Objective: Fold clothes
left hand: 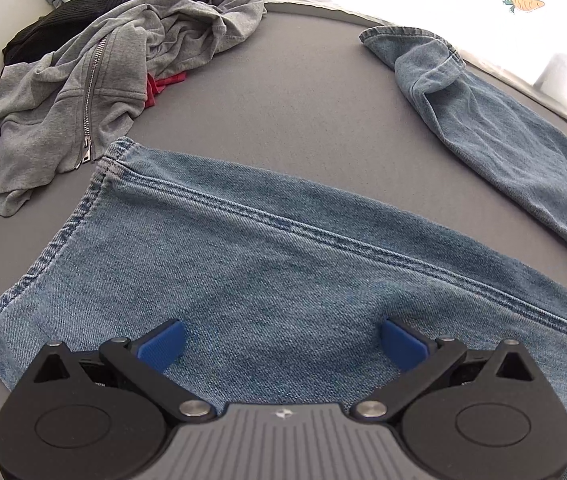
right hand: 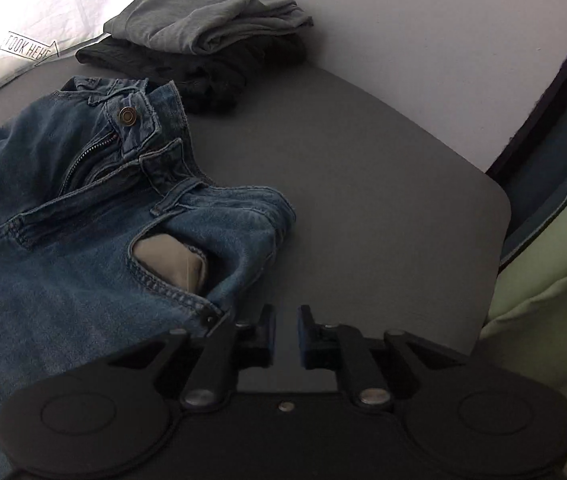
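Left wrist view: the left gripper (left hand: 281, 338) is spread over 1 leg of the jeans (left hand: 267, 264) on the gray table (left hand: 303, 92). The right gripper (right hand: 286, 332), nearly pressed together, seems empty beside the waistband. A one-sided lift could twist the fold.
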`<state>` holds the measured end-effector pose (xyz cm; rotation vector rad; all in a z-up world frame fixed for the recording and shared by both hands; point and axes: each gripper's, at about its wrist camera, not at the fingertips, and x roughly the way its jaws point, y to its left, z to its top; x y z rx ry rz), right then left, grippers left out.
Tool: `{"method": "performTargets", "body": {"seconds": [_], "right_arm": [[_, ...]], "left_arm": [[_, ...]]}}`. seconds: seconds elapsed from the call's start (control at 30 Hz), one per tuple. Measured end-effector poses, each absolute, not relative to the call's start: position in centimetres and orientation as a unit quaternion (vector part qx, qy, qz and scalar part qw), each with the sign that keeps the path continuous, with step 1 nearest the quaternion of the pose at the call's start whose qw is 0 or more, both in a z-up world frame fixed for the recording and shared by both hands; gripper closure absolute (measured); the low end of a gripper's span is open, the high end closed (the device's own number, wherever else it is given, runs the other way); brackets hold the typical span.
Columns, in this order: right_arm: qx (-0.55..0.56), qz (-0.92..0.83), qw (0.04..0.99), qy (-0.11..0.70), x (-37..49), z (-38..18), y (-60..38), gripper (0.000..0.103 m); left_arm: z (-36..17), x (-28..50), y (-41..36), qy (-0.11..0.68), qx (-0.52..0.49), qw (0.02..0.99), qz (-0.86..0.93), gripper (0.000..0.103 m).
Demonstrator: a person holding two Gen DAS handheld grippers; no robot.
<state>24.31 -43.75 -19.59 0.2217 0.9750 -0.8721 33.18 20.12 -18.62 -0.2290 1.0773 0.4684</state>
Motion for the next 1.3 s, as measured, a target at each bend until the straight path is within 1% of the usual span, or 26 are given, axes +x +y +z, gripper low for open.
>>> {"method": "performTargets", "body": {"seconds": [0.03,0.07,0.1,0.13,0.2,0.23,0.3,0.4,0.43,0.57,0.63,0.67,0.7,0.77,0.87,0.93,0.97,1.07,1.1,1.23,1.27,1.3], "right_arm": [[0.1,-0.406,0.793,0.443,24.1,-19.3,-43.2,0.078],[0.096,-0.406,0.801,0.431,24.0,-19.0,-42.9,0.058],[0.086,-0.401,0.812,0.416,24.2,-18.6,-42.4,0.055],[0.068,-0.389,0.825,0.405,24.5,-18.4,-41.8,0.055],[0.023,-0.368,0.84,0.397,25.3,-18.2,-41.0,0.048],[0.0,-0.362,0.844,0.396,26.0,-18.1,-40.5,0.047],[0.005,-0.349,0.845,0.405,27.1,-18.3,-40.7,0.044],[0.055,-0.328,0.841,0.427,28.0,-19.5,-41.6,0.04],[0.068,-0.325,0.834,0.441,28.3,-20.2,-41.8,0.039],[0.06,-0.314,0.826,0.463,28.8,-21.7,-41.2,0.039],[0.051,-0.299,0.833,0.463,28.4,-21.7,-40.7,0.035],[0.048,-0.29,0.838,0.461,28.1,-21.6,-40.6,0.03],[0.05,-0.283,0.842,0.458,27.7,-21.6,-40.6,0.028],[0.057,-0.274,0.847,0.452,26.9,-21.3,-40.7,0.028],[0.094,-0.285,0.844,0.444,25.5,-20.7,-42.0,0.022],[0.146,-0.298,0.836,0.437,24.2,-20.4,-43.7,0.022],[0.171,-0.301,0.832,0.434,23.6,-20.6,-44.6,0.022],[0.221,-0.298,0.823,0.43,22.8,-21.5,-46.9,0.015],[0.23,-0.295,0.821,0.431,22.7,-21.9,-47.4,0.015],[0.255,-0.29,0.822,0.418,23.4,-22.8,-48.5,0.016],[0.251,-0.287,0.825,0.417,23.6,-22.9,-48.4,0.016],[0.24,-0.282,0.83,0.417,24.1,-22.9,-48.2,0.022]], "left_arm": [[-18.4,33.3,20.0,0.514,-0.096,0.823,0.221,0.0],[-18.2,33.3,19.6,0.517,-0.079,0.823,0.22,0.0],[-18.1,33.2,19.2,0.519,-0.057,0.825,0.218,0.0],[-18.1,33.2,18.7,0.522,-0.035,0.825,0.214,0.0],[-18.0,33.0,17.8,0.523,0.007,0.827,0.207,0.0],[-18.0,32.9,17.6,0.524,0.013,0.827,0.205,0.0],[-18.1,32.6,17.7,0.521,0.002,0.828,0.208,0.0],[-18.4,31.6,19.3,0.512,-0.078,0.827,0.219,0.0],[-18.8,31.1,20.0,0.502,-0.115,0.828,0.22,0.0],[-19.1,29.9,19.3,0.467,-0.105,0.85,0.221,0.0],[-18.9,29.9,19.2,0.479,-0.106,0.844,0.216,0.0],[-18.8,29.6,19.2,0.487,-0.104,0.842,0.209,0.0],[-18.8,29.4,19.2,0.494,-0.103,0.839,0.201,0.0],[-18.6,28.3,19.3,0.505,-0.101,0.836,0.191,0.0],[-18.4,25.7,19.6,0.514,-0.109,0.829,0.191,0.0],[-18.2,24.0,19.8,0.511,-0.123,0.827,0.198,0.0],[-18.1,23.5,19.6,0.509,-0.121,0.828,0.201,0.0],[-18.0,22.8,18.9,0.519,-0.099,0.823,0.211,0.0],[-18.0,22.8,18.7,0.525,-0.09,0.819,0.215,0.0],[-18.5,22.1,20.2,0.521,-0.168,0.802,0.241,0.0],[-18.6,22.2,20.0,0.521,-0.159,0.803,0.242,0.0],[-18.5,22.3,19.8,0.521,-0.147,0.805,0.242,0.0]]}}
